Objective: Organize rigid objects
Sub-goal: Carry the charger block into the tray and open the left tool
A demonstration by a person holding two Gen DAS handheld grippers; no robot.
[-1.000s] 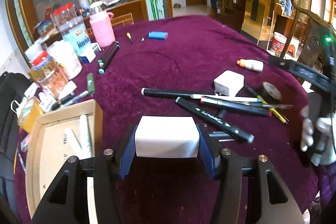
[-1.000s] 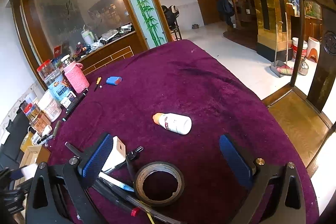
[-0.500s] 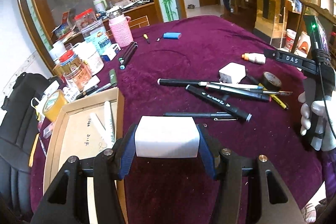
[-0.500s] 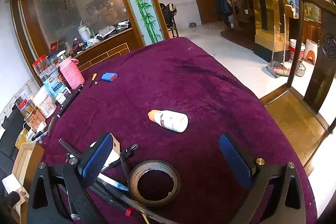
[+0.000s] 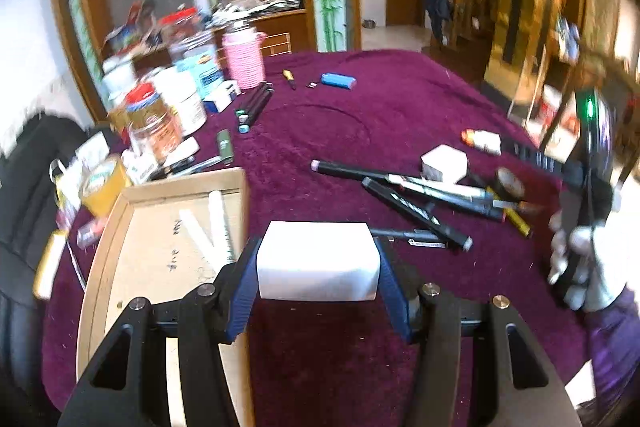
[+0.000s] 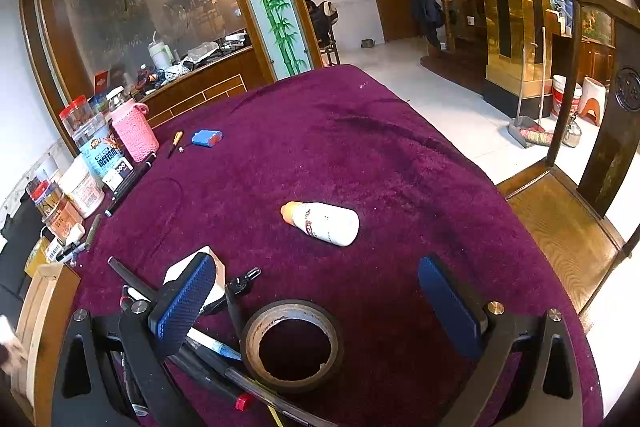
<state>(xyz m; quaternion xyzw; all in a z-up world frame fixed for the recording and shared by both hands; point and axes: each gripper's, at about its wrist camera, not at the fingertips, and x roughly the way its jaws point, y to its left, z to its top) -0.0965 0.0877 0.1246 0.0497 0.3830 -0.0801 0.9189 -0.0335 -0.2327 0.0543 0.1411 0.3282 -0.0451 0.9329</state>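
- Left gripper [image 5: 318, 263] clamps a white rectangular block [image 5: 318, 261] between its two blue pads, one pad pressed on each end, above the purple tablecloth [image 5: 360, 123].
- Just left of that gripper lies a shallow cardboard tray [image 5: 108, 255] holding two white stick-shaped items [image 5: 212, 227].
- Right gripper [image 6: 316, 301] stands wide open with nothing between its blue pads; a roll of dark tape [image 6: 292, 345] lies flat on the cloth below the gap, near the left pad.
- Only the left wrist view shows the tray's inside, the scattered black markers [image 5: 412, 205] and pens as a whole pile, and a gloved hand [image 5: 580, 267] gripping the other tool's handle at the right edge.
- Only the right wrist view shows the tape roll's open centre up close, and a white bottle with an orange cap [image 6: 324, 223] lying on its side, clear of the pile.
- Both views show a small white cube [image 5: 444, 163] beside the markers, a pink-sleeved bottle [image 5: 244, 59] and jars along the far left edge, and a blue lighter-like object [image 5: 338, 80].
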